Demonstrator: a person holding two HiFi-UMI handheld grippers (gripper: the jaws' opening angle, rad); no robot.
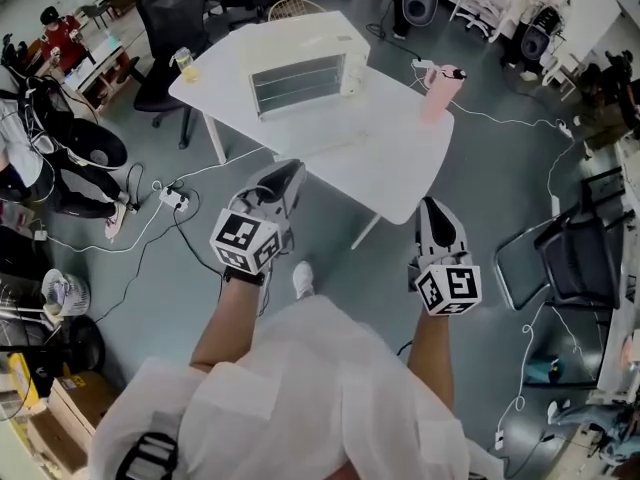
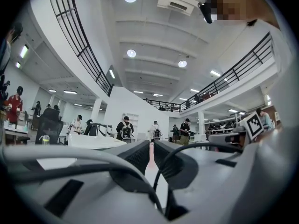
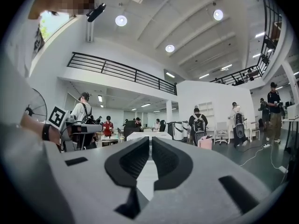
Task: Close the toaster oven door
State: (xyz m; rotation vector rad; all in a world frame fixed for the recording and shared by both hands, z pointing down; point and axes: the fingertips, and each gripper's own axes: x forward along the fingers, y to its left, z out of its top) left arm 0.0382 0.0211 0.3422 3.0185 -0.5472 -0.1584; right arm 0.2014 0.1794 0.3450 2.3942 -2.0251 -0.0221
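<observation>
White shirt fills the bottom of the head view, both forearms reaching forward from it over the grey floor; the left gripper is held level and aimed at the near edge of the white table, its jaws only a thin slit apart with nothing between them; the right gripper points the same way just short of the table's corner, its jaws likewise barely parted and empty (each gripper's own view shows bare tabletop through the gap). Neither gripper touches the table.

On the table, from the left: a cup with a yellowish drink stands near the far left corner, just beside a black office chair; the toaster oven sits in the middle, well apart from both grippers, its front turned toward the person and its rack bars visible; its door seems to lie folded down in front, though glare makes this faint; a pink bottle stands upright near the right edge.
</observation>
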